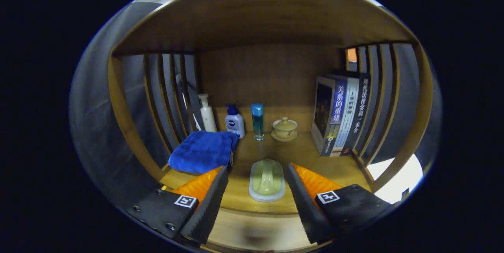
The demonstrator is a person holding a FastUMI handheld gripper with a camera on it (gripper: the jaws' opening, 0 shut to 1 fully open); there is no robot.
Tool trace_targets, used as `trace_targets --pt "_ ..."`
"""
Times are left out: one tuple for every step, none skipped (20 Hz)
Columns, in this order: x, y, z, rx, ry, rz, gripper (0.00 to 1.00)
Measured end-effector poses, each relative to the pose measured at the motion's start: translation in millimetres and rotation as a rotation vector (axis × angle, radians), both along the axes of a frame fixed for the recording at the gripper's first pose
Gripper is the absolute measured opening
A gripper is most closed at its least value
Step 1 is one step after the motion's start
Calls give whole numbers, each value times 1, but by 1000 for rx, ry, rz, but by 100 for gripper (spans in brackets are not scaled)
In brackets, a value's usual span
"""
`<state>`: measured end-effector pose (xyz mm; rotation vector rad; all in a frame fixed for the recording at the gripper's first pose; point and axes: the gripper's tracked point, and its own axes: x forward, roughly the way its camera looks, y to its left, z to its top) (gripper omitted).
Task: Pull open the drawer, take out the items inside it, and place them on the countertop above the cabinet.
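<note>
We hold the hand-held gripper (256,196) with its fingers spread wide and nothing between the pads; both point into a wooden cabinet with slatted sides. Between the fingers, just ahead of their tips, a pale green soap-like piece on a white dish (267,180) lies on the bench (275,148). We cannot pick out the drawer itself: a lighter wooden band (256,229) runs below the bench edge, under the fingers, with a dark blur on it that could be a knob, and we judge that the drawer front may be there.

The dish looks hard, smooth and light; it may slip, so we would take it across its short sides, low on the rim. The folded blue towel (204,151), just beyond the left finger, is soft and would give, so a deep pinch on the fold suits it.

Counting what stands on the bench: one towel, one dish, one lidded cup on a saucer (284,129), which looks fragile, and three bottles at the back, a tall white pump bottle (206,114), a short white one with a blue cap (234,121) and a slim clear blue one (258,122). We count about four books (340,114) upright at the right, touching one another
</note>
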<state>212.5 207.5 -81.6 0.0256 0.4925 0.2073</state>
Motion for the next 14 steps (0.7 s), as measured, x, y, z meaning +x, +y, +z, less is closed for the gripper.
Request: trace_targets --pt "-7 -1 6 -2 -23 4 95" --pt "-15 1 12 15 -37 8 95" --pt "-24 5 17 36 -53 10 95" --pt "-31 4 22 51 -69 10 95" --pt "-37 3 26 59 -90 8 95" --pt "-43 3 29 61 -111 8 95" --pt "-53 2 30 58 -130 10 95" --pt "-61 1 31 56 -144 12 95" --pt "-70 3 33 59 -160 17 95" --pt "-78 6 33 64 -175 24 95" --pt "-86 7 32 65 -184 31 95" --pt "-96 8 29 67 -194 35 95" --pt "-103 9 28 68 -206 37 95" --pt "-109 8 25 64 -218 34 95"
